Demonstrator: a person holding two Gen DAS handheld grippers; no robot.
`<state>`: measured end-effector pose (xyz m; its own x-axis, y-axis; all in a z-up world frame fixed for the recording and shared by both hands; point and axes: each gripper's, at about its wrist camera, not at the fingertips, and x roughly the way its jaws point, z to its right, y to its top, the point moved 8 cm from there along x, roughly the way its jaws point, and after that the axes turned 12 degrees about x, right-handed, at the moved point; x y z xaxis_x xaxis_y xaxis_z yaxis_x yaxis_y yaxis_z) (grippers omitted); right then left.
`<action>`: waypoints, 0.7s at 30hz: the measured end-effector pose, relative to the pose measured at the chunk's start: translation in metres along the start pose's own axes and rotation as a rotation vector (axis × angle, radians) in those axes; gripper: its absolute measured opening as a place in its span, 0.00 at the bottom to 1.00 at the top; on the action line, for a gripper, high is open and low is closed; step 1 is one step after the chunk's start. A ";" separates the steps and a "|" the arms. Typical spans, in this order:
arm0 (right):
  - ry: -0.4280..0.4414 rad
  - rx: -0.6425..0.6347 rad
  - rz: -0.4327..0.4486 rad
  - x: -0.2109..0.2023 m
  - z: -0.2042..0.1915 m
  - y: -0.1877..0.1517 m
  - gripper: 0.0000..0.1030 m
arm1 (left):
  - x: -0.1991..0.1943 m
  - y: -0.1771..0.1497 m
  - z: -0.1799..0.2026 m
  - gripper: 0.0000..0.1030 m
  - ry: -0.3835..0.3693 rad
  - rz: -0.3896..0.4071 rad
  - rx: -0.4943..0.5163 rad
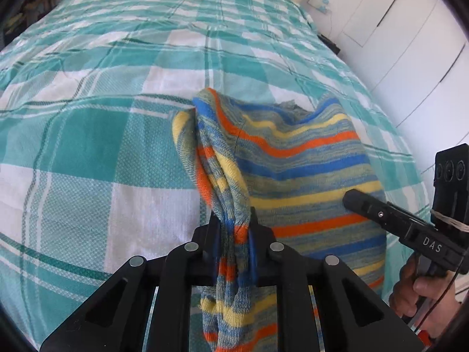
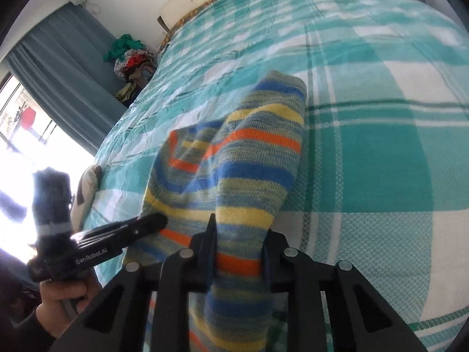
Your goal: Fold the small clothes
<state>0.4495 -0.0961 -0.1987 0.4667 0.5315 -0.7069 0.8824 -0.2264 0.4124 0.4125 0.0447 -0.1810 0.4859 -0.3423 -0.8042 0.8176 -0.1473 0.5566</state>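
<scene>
Striped knit garment [image 1: 296, 158] draped over teal-and-white checked bedspread [image 1: 88, 135], lifted at both near edges. Left gripper [image 1: 234, 234] pinched tight on a bunched, twisted fold; right gripper [image 2: 239, 252] clamped on a broader flat fold, farther right.

Between my black fingers [image 1: 258, 223]: a garment [image 1: 307, 158] striped orange, blue, yellow, grey-green. Beyond them, a teal-and-white checked bedspread [image 1: 117, 88].

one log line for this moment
step: fold | left gripper: shut on striped garment | right gripper: shut on striped garment | garment lifted over checked bedspread
</scene>
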 end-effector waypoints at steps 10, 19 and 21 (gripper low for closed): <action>0.051 -0.042 0.114 -0.042 -0.061 0.019 0.30 | -0.040 0.018 -0.015 0.32 0.063 0.016 0.038; -0.269 -0.073 0.053 -0.075 0.000 -0.034 0.78 | -0.104 -0.054 -0.006 0.90 0.380 0.057 0.168; -0.302 -0.100 0.062 -0.096 -0.006 -0.052 0.85 | -0.127 -0.062 0.007 0.97 0.431 0.096 0.179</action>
<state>0.3585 -0.1302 -0.1488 0.5291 0.2492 -0.8111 0.8485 -0.1614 0.5039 0.2981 0.0907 -0.1115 0.6712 0.0481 -0.7397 0.7151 -0.3047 0.6291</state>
